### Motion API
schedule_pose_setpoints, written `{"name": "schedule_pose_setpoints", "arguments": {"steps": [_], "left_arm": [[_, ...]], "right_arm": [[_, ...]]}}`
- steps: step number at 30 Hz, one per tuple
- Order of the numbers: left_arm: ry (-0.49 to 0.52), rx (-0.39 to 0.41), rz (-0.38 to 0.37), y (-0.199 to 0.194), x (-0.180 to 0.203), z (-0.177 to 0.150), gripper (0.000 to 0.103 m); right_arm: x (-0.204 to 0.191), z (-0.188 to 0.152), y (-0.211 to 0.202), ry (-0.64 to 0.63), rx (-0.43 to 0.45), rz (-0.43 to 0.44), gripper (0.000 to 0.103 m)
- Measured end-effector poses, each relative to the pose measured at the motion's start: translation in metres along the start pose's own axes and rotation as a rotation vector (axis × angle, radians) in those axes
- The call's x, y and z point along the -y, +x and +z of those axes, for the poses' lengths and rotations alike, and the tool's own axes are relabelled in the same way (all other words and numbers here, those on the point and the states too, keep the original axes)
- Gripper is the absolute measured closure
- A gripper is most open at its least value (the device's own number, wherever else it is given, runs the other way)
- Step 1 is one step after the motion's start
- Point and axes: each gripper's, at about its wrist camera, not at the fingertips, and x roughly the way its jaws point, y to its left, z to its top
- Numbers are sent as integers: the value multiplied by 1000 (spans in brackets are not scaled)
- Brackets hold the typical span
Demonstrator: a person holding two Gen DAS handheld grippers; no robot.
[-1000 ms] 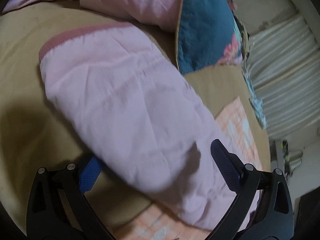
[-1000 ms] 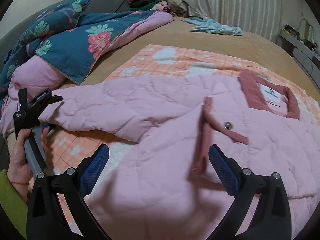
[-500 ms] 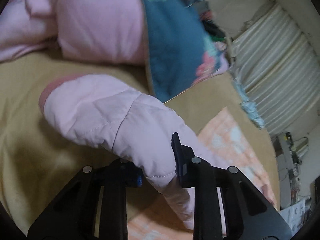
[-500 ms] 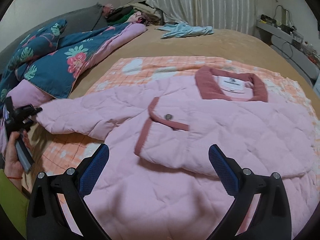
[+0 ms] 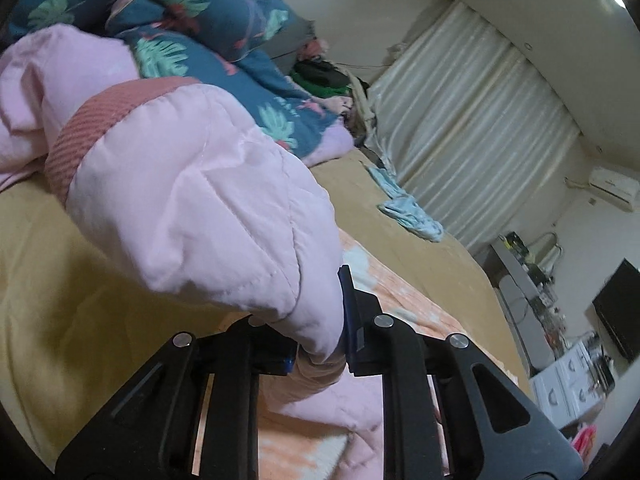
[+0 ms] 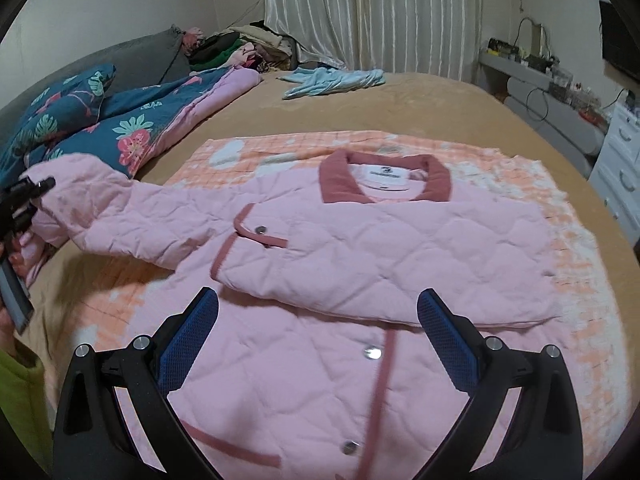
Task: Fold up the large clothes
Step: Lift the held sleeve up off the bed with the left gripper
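Note:
A pink quilted jacket with a dark pink collar lies front up on an orange checked blanket on the bed. One sleeve is folded across its chest. My left gripper is shut on the other sleeve and holds it raised off the bed, dark pink cuff hanging away from me. That sleeve and the left gripper also show at the left of the right wrist view. My right gripper is open and empty, hovering above the jacket's lower front.
A blue floral duvet with pink lining is bunched along the bed's left side. A light blue garment lies at the far end near the curtain. A clothes pile, a desk and white drawers stand beyond.
My left gripper closed on the sleeve and lifted it off the bed. My right gripper drew back from the jacket, staying open.

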Motion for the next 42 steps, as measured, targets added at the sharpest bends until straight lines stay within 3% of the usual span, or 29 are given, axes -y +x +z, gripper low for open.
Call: {"name": "schedule_pose_setpoints", "arguments": {"steps": [17,34,42], "left_arm": [[234,3,-93,-20,134,-8,94],[436,-79,-158,-11,236,-70,94],[496,-140,-190,4,266,-100,94]], "right_arm": [[70,-24,-43,113,40,-32,4],[131,-49,-75,244,78,-27,4],[148,-57,-73,274,77,-23,4]]}}
